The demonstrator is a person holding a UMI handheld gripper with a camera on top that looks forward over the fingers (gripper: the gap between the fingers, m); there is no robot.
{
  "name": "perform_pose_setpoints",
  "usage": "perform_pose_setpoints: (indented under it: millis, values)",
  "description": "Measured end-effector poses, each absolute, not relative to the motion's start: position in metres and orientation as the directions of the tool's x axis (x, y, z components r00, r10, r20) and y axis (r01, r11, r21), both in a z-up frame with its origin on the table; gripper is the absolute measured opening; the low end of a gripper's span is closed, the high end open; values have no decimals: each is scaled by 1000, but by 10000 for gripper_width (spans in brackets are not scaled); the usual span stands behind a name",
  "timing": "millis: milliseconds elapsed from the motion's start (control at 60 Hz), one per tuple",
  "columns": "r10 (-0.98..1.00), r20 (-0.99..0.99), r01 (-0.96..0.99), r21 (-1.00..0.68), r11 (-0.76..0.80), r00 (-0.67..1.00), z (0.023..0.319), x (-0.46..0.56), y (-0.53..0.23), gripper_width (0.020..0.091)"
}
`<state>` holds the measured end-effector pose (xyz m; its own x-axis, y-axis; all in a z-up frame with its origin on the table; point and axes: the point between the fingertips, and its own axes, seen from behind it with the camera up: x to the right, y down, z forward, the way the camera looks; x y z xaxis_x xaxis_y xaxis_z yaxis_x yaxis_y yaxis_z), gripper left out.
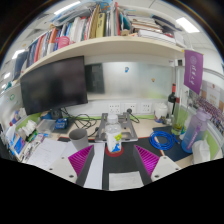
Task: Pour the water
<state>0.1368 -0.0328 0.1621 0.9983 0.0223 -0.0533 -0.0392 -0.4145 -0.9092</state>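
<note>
Cup (pixel 115 146) is the nearest guess for the small thing with red on it that stands on the white desk (pixel 50 152), right between the two fingers of the gripper (pixel 114 153). It is too small to name with certainty, and I cannot tell whether it holds any water. The fingers are spread wide, and their magenta pads (pixel 80 160) face inward with clear space between each pad and the cup, so nothing is gripped and the cup rests on the desk by itself.

Just beyond the cup, straight ahead of the fingers, sits a small grey stand or device (pixel 118 122) with tangled cables (pixel 90 122) running off to its left. Ahead and to the left of the left finger stands a grey tumbler (pixel 78 136). Ahead and to the right of the right finger lies a blue coil (pixel 165 142), and farther right stands a tall see-through jug with a purple tint (pixel 195 130). Behind the coil, near the wall, a dark bottle (pixel 172 102) stands upright.

Farther left, well beyond the fingers, a dark monitor (pixel 55 85) is switched off, with clutter on the desk below it. Above everything runs a long shelf (pixel 110 46) packed with books (pixel 70 30), under ceiling lights. A purple poster (pixel 193 70) hangs on the right wall above the jug
</note>
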Motion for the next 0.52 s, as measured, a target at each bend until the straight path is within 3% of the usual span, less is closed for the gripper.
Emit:
perform_pose_setpoints:
  millis: [267, 517]
  values:
    - [6, -24, -21, -939, -344, 1000, 221, 117, -80, 800]
    - [-5, 14, 12, -947, -320, 1000, 235, 118, -92, 796]
